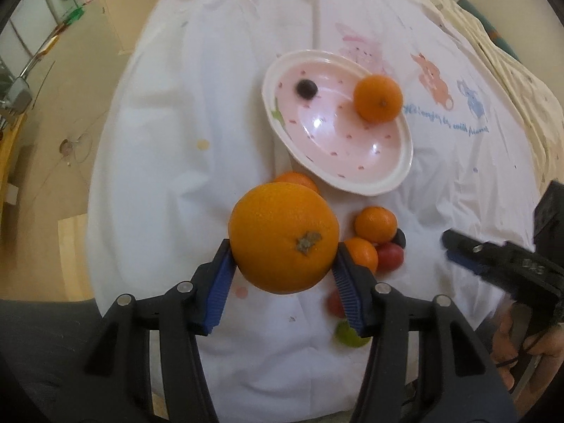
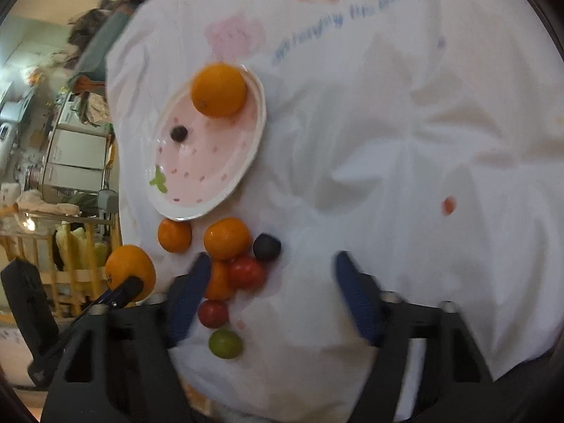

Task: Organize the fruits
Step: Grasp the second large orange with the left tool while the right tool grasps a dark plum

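My left gripper (image 1: 283, 259) is shut on a large orange (image 1: 283, 236) and holds it above the white cloth, just short of the pink oval plate (image 1: 387, 179). The plate holds a mandarin (image 1: 378, 98) and a dark grape (image 1: 306, 88). Loose fruit lies near the plate: mandarins (image 2: 227, 238), red tomatoes (image 2: 246, 272), a dark grape (image 2: 267, 246) and a green fruit (image 2: 225, 343). My right gripper (image 2: 271, 264) is open and empty above the cloth, its left finger beside the pile. In the right wrist view the held orange (image 2: 129, 269) shows at left.
A white cloth with cartoon animal prints (image 1: 431, 74) covers the table. The table's left edge (image 1: 102, 162) drops to a beige floor. A small red stain (image 2: 448, 205) marks the cloth on the right. Household furniture (image 2: 74, 162) stands beyond the table.
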